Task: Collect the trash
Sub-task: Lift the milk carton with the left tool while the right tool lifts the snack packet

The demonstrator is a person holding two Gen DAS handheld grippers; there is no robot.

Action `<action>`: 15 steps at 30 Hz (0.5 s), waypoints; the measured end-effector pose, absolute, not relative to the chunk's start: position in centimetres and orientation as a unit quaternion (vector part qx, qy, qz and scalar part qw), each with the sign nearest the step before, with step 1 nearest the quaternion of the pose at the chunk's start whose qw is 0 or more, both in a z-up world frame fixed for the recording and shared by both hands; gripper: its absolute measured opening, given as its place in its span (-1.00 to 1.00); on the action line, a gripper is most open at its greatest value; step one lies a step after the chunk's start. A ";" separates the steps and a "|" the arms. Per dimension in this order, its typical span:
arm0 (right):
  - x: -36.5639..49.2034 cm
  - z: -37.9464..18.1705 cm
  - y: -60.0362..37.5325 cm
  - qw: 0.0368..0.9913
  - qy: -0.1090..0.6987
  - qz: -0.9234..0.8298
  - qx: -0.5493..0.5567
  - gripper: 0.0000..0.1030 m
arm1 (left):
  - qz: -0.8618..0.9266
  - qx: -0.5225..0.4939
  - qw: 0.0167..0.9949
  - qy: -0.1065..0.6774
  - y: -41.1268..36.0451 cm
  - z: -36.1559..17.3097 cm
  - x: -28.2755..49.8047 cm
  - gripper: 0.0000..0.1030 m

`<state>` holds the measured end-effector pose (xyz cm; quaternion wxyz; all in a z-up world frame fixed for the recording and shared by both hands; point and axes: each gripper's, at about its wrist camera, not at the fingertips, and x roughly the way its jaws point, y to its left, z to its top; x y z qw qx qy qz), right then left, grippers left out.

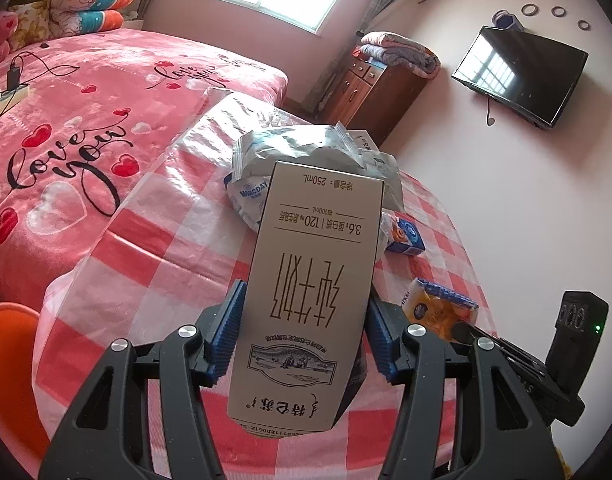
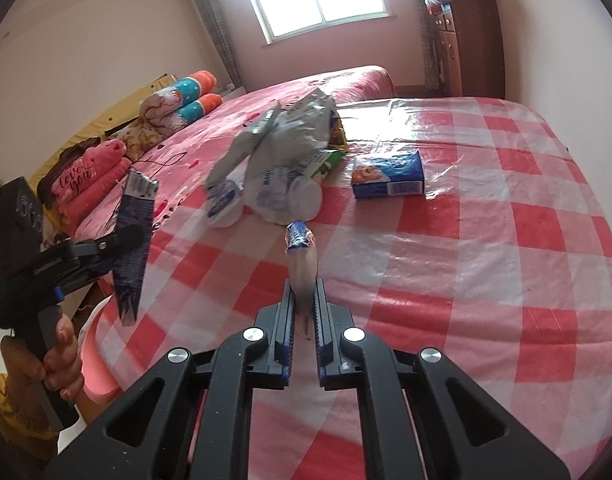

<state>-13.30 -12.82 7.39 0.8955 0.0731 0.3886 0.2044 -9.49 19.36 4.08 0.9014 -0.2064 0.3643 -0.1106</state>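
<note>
My left gripper (image 1: 304,320) is shut on a tall white milk carton (image 1: 309,292), held above the table's left edge; it also shows at the left of the right wrist view (image 2: 134,248). My right gripper (image 2: 304,300) is shut on a thin clear wrapper with a blue top (image 2: 302,256), seen edge-on; in the left wrist view it is an orange and blue packet (image 1: 437,306). A pile of crumpled silver and white wrappers (image 2: 282,152) lies on the table beyond both. A small blue box (image 2: 387,178) lies to the pile's right.
The table has a red and white checked plastic cloth (image 2: 485,260). A bed with a pink blanket (image 1: 66,120) stands beyond its left side. A wooden cabinet (image 1: 369,88) and a wall TV (image 1: 519,74) are further back. An orange stool (image 1: 6,344) is at lower left.
</note>
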 end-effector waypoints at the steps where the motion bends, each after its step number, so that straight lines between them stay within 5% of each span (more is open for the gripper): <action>1: -13.7 7.4 -12.8 0.893 0.392 0.207 0.076 -0.82 | -0.111 -0.207 0.901 0.364 19.4 4.1 -9.7 0.11; 7: -14.7 5.3 -13.9 0.863 0.450 0.198 0.115 -0.69 | -0.111 -0.212 0.900 0.365 20.0 4.0 -10.8 0.11; 8: -14.9 4.8 -14.3 0.860 0.458 0.190 0.117 -0.57 | -0.111 -0.212 0.899 0.366 20.1 3.9 -11.1 0.11; 10: -15.2 4.5 -14.7 0.861 0.461 0.182 0.115 0.14 | -0.111 -0.211 0.899 0.367 20.2 3.8 -11.4 0.11; 15: -15.3 5.3 -13.7 0.882 0.433 0.181 0.044 0.68 | -0.111 -0.209 0.897 0.372 20.3 3.5 -12.0 0.11</action>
